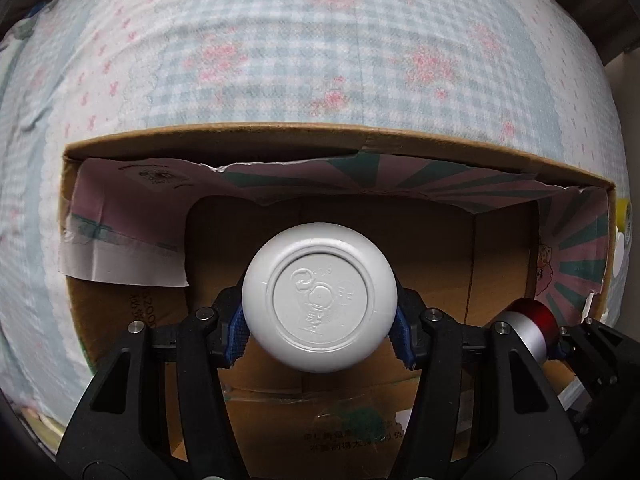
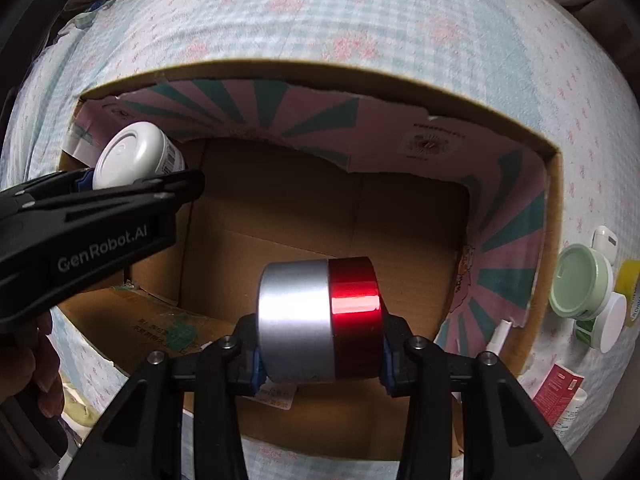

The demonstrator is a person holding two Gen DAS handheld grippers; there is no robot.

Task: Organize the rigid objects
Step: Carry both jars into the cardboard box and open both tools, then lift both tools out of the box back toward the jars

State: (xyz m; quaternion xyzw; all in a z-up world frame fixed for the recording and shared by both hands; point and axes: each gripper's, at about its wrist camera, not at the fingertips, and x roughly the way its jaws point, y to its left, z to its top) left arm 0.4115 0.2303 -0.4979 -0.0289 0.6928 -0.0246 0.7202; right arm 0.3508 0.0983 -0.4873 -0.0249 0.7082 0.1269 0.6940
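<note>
Left gripper (image 1: 320, 330) clamps a white bottle (image 1: 320, 298), right gripper (image 2: 320, 354) a red-and-silver jar (image 2: 318, 320); both hang over the cardboard box (image 2: 554, 208) below and should release low, well apart.

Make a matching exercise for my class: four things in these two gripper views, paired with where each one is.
Things:
1. white bottle
2. red and silver cylinder
3. green-lidded jar
4. cardboard box

Places:
A. on the cloth, outside the box
B. in the right gripper
C. below both grippers, open
D. in the left gripper

Pairs: 1-D, 2-B, 3-A, 4-C
</note>
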